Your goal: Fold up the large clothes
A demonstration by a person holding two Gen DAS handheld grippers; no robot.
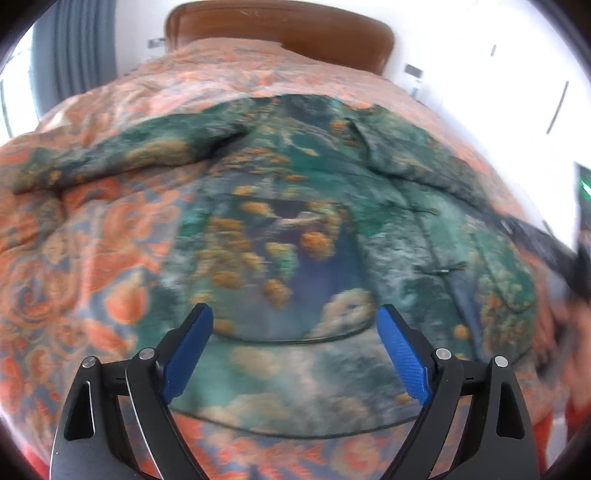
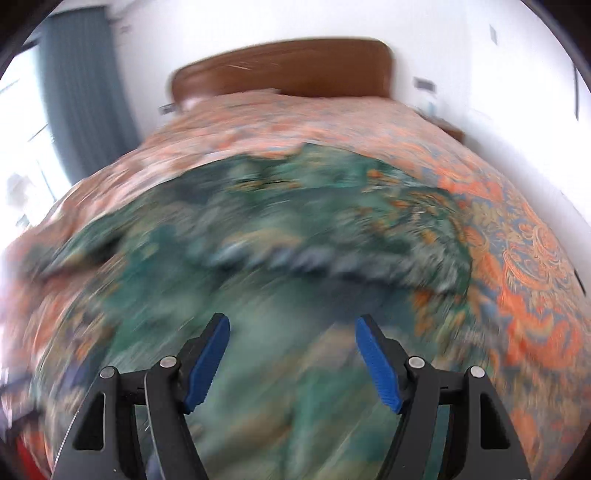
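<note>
White walls (image 2: 258, 26), brown headboard (image 2: 288, 66), blue curtain (image 2: 81, 85)

No text, label, brand or number can be read in either view. The garment (image 1: 295, 229) ahead of the jaws and the bedspread (image 2: 524, 258) beneath it carry only blurred patterns.

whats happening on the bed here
A person with a handheld gripper in each hand is working on a large green printed garment spread across an orange patterned bedspread. Both the left gripper and the right gripper hover open above the fabric, gripping nothing. One sleeve lies stretched out sideways.
</note>
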